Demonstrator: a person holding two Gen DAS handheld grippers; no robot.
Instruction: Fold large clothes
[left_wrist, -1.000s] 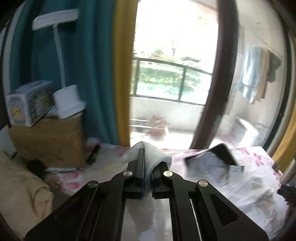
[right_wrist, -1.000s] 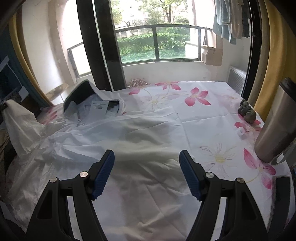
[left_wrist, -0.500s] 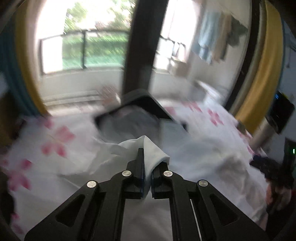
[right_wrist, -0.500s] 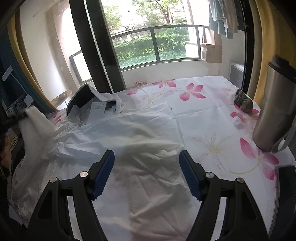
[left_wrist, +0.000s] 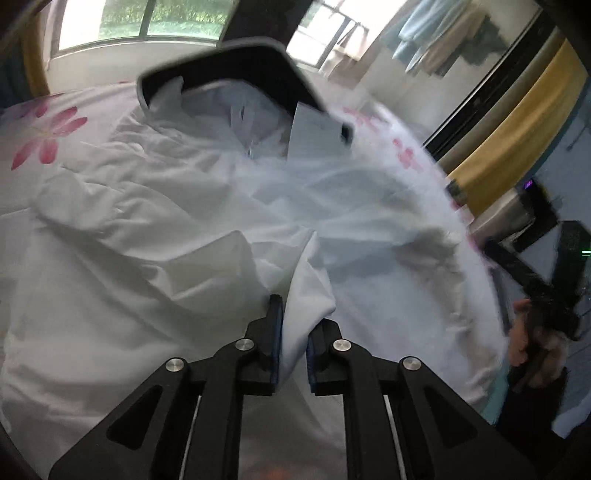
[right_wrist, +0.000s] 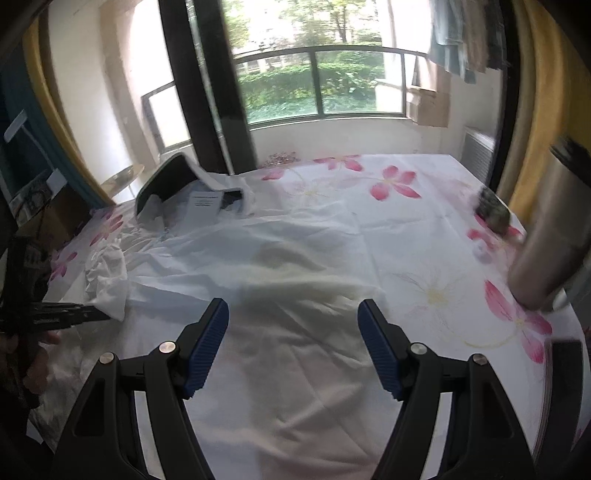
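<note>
Table (right_wrist: 417, 206), white cloth with pink flowers, fills both views. Its far edge runs just below the window (right_wrist: 325, 88); its right edge curves down past the steel flask (right_wrist: 550, 251). Open cloth lies to the right of the garment, between it and the flask; I have free room there.

White garment (right_wrist: 280, 295) is spread flat on the left and middle of the table. Long axis runs from the near edge, under my right gripper, away toward the window. Dark-lined collar (right_wrist: 166, 177) is at the far end, standing up and tilted, with a white paper tag (right_wrist: 205, 208) inside it. One sleeve (right_wrist: 107, 280) is folded in over the body on the left side, bunched and wrinkled.

Left gripper (left_wrist: 293, 339): jaws nearly together and opening at this moment, sleeve end (left_wrist: 306, 295) between the blue pads. The cloth touches the left pad; on the other side a thin gap shows, so it no longer looks pinched. The gripper sits low over the garment body.

Right gripper (right_wrist: 293, 343): jaws well apart, nothing between them, hovering over the lower part of the garment.

View differences: the left wrist view shows the collar interior close up and, at far right, a hand (left_wrist: 532, 343) on the right tool, blurred. The right wrist view shows the left gripper from the side at the sleeve tip (right_wrist: 74, 314), plus a small dark object (right_wrist: 493, 212) near the flask; I cannot identify it.
</note>
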